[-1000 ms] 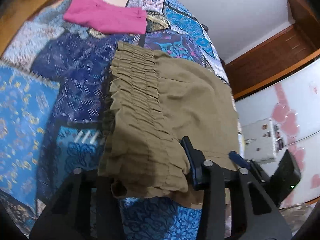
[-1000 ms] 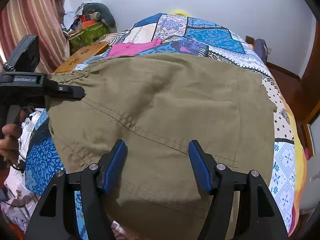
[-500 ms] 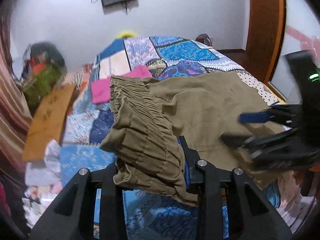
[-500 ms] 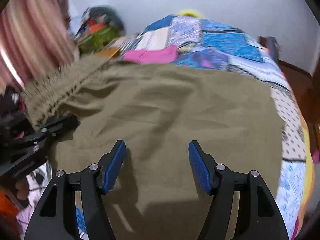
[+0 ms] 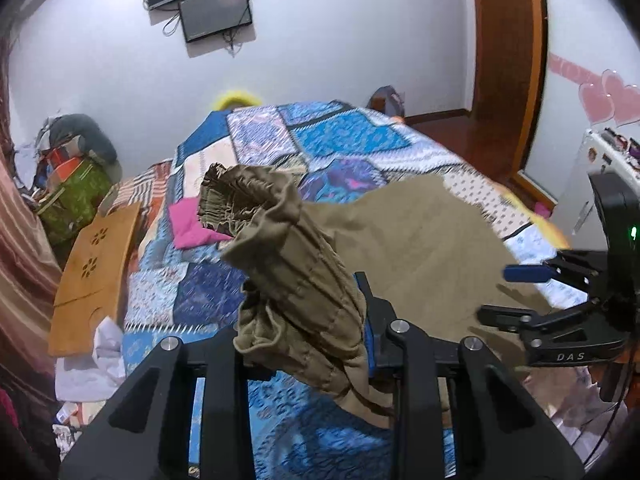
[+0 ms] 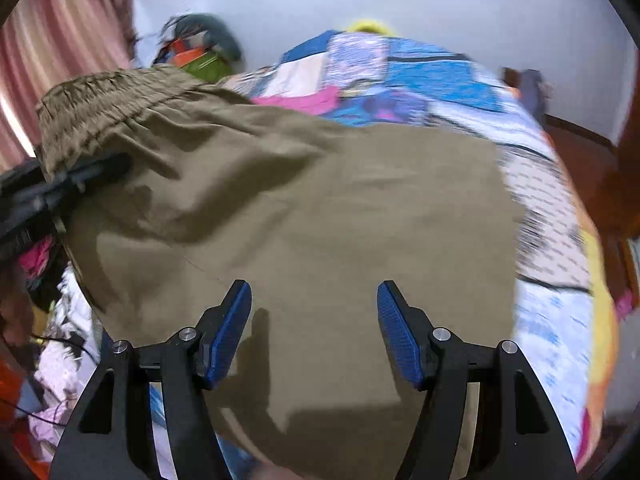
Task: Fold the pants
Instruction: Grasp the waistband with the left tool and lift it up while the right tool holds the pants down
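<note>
The pants [image 5: 420,240] lie on the quilt [image 5: 352,140], waistband bunched in the left gripper [image 5: 304,344], hiding its pads. The right gripper [image 6: 314,320] gapes above blurred cloth.

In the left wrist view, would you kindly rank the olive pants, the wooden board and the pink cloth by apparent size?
Largest to smallest:
1. olive pants, though nearest the camera
2. wooden board
3. pink cloth

The pants [image 5: 304,280] are matt olive woven cloth, gathered into rough ridges at the waistband [image 6: 108,100]. The bedspread [image 5: 344,140] is printed patchwork cloth. The gripper's [image 6: 314,328] fingers [image 6: 396,332] carry ribbed blue pads on matt black plastic with shiny metal screws. The board [image 5: 96,272] looks like smooth wood.
</note>
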The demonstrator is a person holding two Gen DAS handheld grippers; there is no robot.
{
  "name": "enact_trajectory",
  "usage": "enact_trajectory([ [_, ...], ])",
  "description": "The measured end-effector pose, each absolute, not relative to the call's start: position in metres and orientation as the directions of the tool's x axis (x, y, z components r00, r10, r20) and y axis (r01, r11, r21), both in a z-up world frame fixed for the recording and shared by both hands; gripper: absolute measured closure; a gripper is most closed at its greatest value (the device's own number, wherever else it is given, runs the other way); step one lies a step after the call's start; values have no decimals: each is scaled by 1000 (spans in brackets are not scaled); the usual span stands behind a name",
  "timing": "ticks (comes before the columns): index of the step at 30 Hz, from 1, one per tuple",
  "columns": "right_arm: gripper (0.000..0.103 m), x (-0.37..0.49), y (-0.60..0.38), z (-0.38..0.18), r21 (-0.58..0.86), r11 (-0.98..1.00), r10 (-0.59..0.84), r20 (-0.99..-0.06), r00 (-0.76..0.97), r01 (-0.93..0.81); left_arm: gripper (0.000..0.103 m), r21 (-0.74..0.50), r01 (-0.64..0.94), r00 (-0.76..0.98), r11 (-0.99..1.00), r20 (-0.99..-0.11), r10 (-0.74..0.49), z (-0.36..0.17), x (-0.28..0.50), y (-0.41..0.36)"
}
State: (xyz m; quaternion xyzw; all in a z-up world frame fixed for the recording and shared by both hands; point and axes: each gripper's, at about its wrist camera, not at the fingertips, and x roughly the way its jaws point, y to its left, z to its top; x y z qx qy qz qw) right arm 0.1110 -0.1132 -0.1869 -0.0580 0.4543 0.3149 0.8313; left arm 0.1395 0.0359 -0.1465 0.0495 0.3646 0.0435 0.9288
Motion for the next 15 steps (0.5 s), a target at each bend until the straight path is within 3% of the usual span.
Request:
enact_trajectory([
  [6,41,105,-185,-200,168,878,381,-812,443,-447,74,127,14,750,992,-657,73,-129,149,7],
  [15,41,105,-213,-234,287,895,414,-820,396,-341,75,106,113,734,988,-679,-11,-124,172,-41],
])
